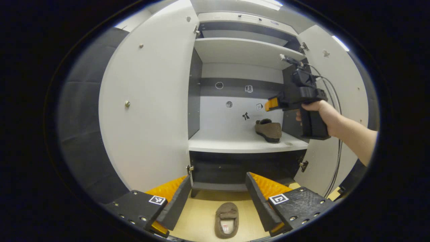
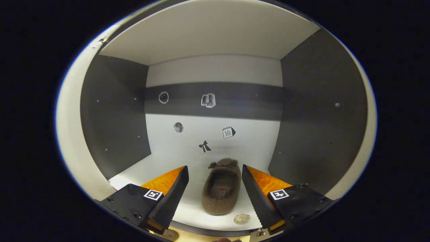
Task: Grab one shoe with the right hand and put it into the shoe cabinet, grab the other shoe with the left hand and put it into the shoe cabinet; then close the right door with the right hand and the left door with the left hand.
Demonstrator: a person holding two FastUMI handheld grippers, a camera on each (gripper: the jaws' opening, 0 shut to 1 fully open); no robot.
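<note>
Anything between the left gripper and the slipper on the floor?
No: in the left gripper view, only bare wooden floor separates the open left gripper from the floor slipper.

We take the small black bow sticker [image 2: 205, 146] as our mark. Up and to its right we see a little white calendar-shaped sticker [image 2: 228, 132], tilted. Up and to its left sits a round grey moon-like sticker [image 2: 178, 127]. Higher above the bow, on a dark band, we find a white sticker of stacked books [image 2: 208, 100], and left of that a round white-outlined sticker [image 2: 163, 97]. Well below the bow and a little right lies a pale, flat round disc [image 2: 242, 218]. Far below it we see light wooden flooring [image 1: 201, 215].
</note>
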